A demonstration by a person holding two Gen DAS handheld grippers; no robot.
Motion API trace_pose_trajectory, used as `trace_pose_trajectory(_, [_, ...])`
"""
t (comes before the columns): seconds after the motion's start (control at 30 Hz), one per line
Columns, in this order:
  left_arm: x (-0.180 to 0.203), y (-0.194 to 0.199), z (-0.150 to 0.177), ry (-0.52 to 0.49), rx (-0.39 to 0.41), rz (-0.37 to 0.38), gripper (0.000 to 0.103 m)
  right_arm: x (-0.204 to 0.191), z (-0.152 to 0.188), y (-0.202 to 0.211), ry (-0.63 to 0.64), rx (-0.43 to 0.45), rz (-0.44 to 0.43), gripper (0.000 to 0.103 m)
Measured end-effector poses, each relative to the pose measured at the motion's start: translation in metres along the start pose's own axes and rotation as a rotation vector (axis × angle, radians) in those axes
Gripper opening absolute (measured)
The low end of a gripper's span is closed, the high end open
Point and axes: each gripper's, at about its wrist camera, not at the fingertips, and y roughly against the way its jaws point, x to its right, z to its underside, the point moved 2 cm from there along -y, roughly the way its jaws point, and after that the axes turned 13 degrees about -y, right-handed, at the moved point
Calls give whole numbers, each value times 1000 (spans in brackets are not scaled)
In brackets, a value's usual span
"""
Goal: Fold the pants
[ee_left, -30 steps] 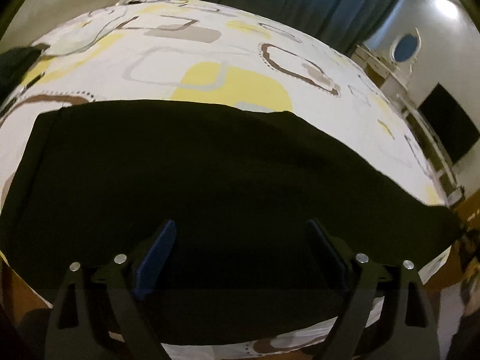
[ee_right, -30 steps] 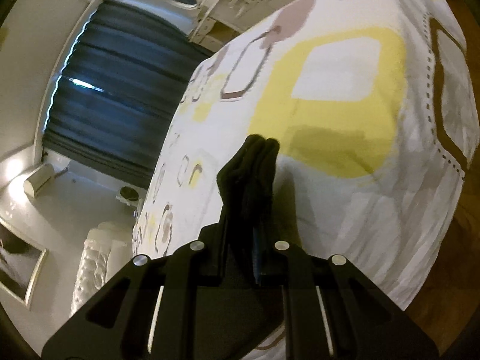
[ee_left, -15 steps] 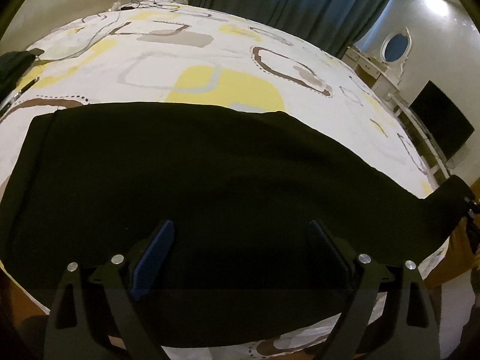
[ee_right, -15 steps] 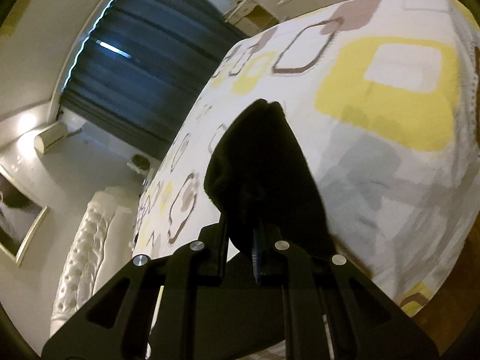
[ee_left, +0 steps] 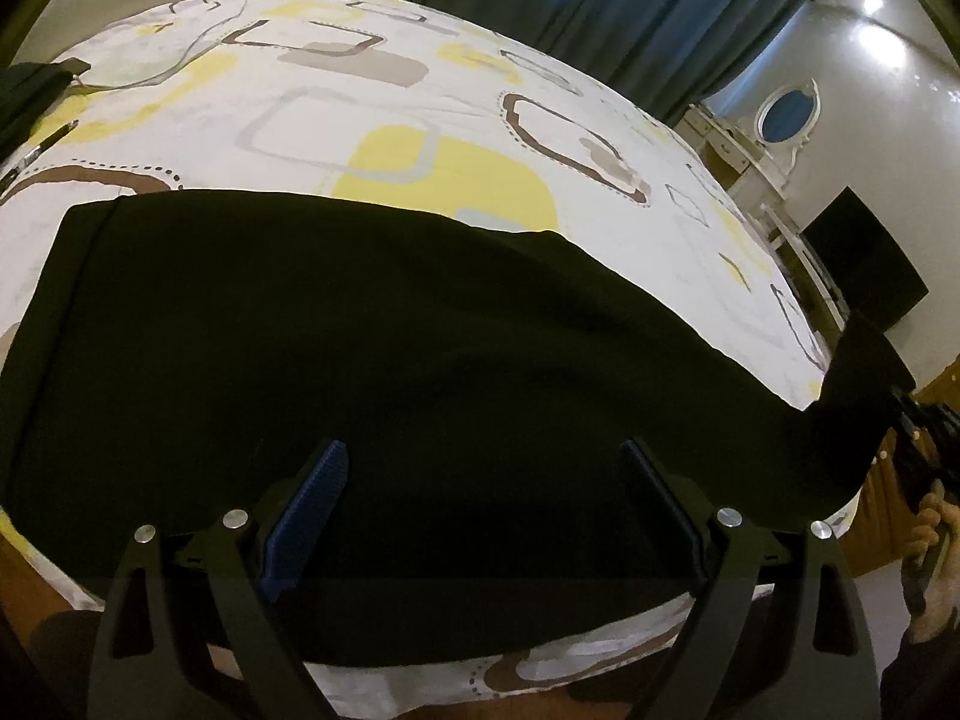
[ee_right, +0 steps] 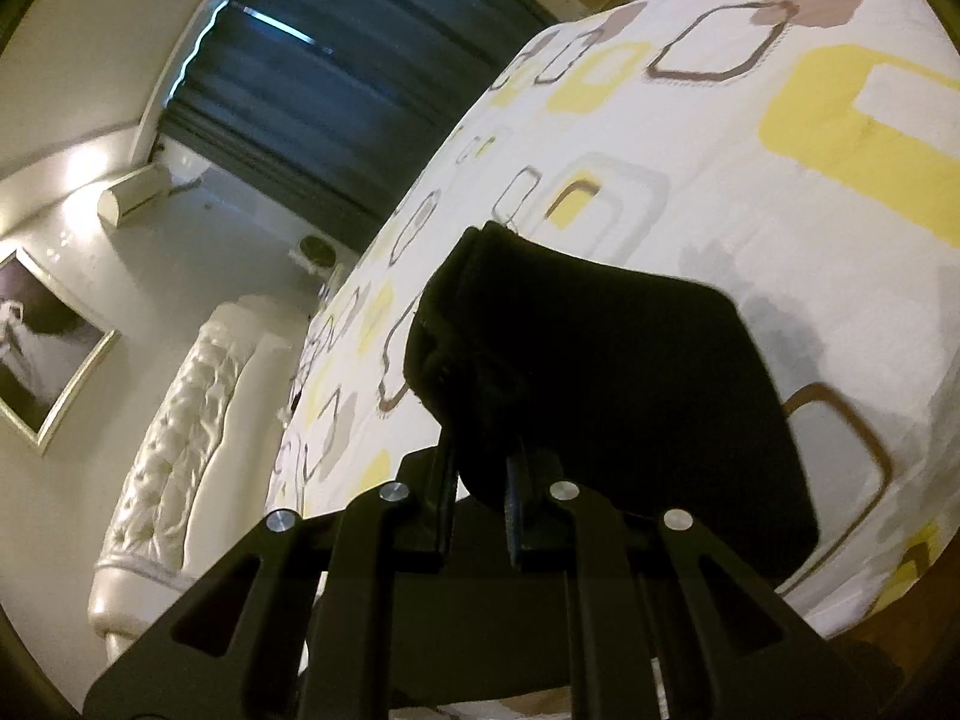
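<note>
Black pants (ee_left: 360,360) lie spread along the near edge of a bed with a white, yellow and brown patterned cover (ee_left: 390,114). My left gripper (ee_left: 486,480) is open, hovering just above the pants' near part, holding nothing. My right gripper (ee_right: 486,480) is shut on the end of the pants (ee_right: 600,384) and holds it lifted above the bed. In the left wrist view that lifted end (ee_left: 858,396) rises at the far right, with the right gripper and a hand beside it.
A dark garment (ee_left: 30,90) and a cable lie at the bed's far left. Dark curtains (ee_left: 600,6), a white dressing table with oval mirror (ee_left: 780,120) and a black screen (ee_left: 864,264) stand beyond the bed. A tufted headboard (ee_right: 180,420) shows in the right wrist view.
My right gripper has lifted the pants' end higher off the bed and swung it inward. The left gripper has stayed open over the pants, shifting only slightly.
</note>
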Motion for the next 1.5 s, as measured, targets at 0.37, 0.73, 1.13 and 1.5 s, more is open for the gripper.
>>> trace_pose_trajectory(0.37, [0, 7, 2, -13, -42, 27, 90, -33, 57, -37, 92, -116, 16, 13])
trace_pose_trajectory(0.73, [-1, 11, 7, -55, -72, 38, 90, -49, 109, -67, 142, -221, 32, 13])
trace_pose_trajectory(1.13, [-3, 10, 8, -58, -77, 54, 90, -56, 155, -92, 210, -324, 69, 13])
trace_pose_trajectory(1.5, [-3, 9, 8, -62, -80, 62, 90, -52, 184, -109, 262, -384, 115, 14])
